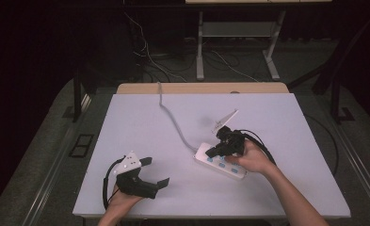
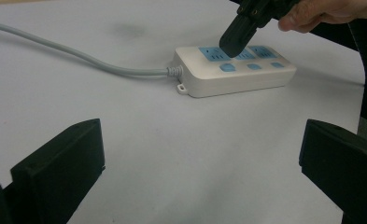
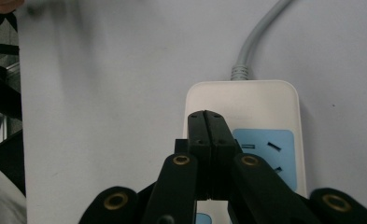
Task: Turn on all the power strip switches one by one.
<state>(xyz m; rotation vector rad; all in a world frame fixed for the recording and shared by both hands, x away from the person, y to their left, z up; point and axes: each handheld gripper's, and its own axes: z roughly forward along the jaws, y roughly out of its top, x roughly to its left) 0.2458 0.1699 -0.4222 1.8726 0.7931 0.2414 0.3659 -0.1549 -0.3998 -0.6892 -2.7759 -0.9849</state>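
Note:
A white power strip (image 1: 229, 170) with blue sockets and blue buttons lies right of the table's centre. Its grey cable (image 1: 173, 123) runs off toward the far edge. My right gripper (image 1: 210, 152) is shut with nothing between its jaws. Its tips point down at the strip's cable end, beside the first blue socket (image 3: 265, 154). The left gripper view has those shut tips (image 2: 231, 44) right over that socket, above the first button (image 2: 228, 67); I cannot tell whether they touch. My left gripper (image 1: 155, 172) rests open at the near left, aimed toward the strip (image 2: 232, 77).
The white tabletop (image 1: 126, 122) has its near edge just behind my left hand. Dark floor surrounds it, with loose cables (image 1: 147, 54) and a metal frame (image 1: 200, 47) beyond the far edge. The right gripper's black cable (image 1: 262, 143) loops beside the strip.

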